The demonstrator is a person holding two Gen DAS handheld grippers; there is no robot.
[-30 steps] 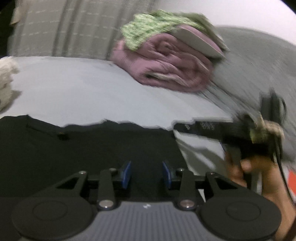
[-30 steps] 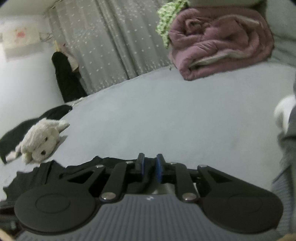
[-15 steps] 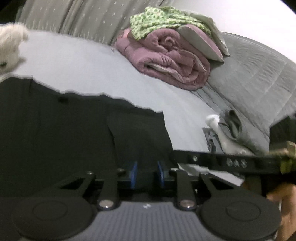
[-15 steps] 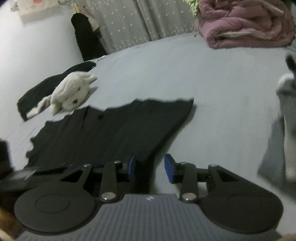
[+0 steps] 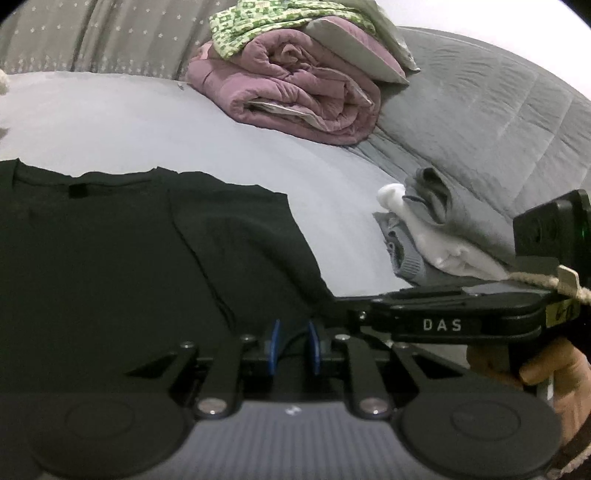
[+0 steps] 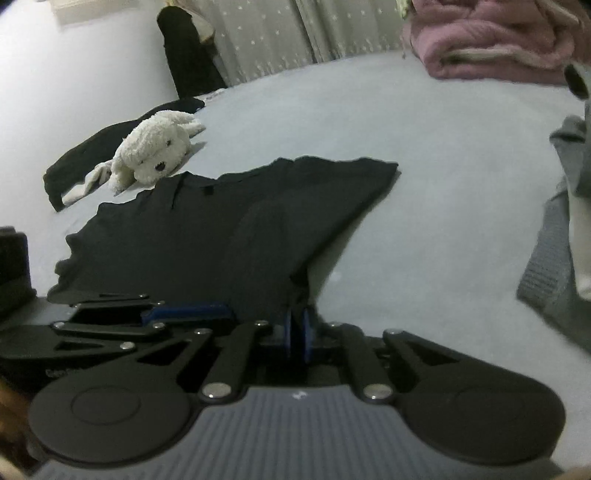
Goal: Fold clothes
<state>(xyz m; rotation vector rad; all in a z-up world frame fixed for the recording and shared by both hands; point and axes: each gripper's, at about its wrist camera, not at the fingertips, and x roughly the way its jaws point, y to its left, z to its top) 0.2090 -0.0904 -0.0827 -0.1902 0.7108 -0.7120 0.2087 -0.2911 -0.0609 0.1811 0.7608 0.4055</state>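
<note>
A black T-shirt (image 5: 129,258) lies flat on the pale grey bed sheet (image 5: 110,122), collar at the far side. My left gripper (image 5: 293,350) is low at the shirt's near edge, its blue pads close together with dark cloth between them. In the right wrist view the T-shirt (image 6: 240,221) spreads ahead and its near right corner lifts into my right gripper (image 6: 297,336). Those jaws are closing and the pads pinch the cloth. The left gripper (image 6: 188,312) lies just to its left on the same edge. The right gripper's black frame (image 5: 443,325) crosses the left wrist view.
A rolled pink quilt (image 5: 295,99) with a green patterned cloth (image 5: 258,26) sits at the far side. Grey and white clothes (image 5: 424,229) are heaped at the right beside grey quilted bedding (image 5: 498,129). A white plush toy (image 6: 155,151) rests on a dark garment (image 6: 85,155) beyond the shirt's left.
The left pads came together on the shirt's near edge. The right gripper swung down over the shirt, opened, then pinched its near right corner next to the left gripper.
</note>
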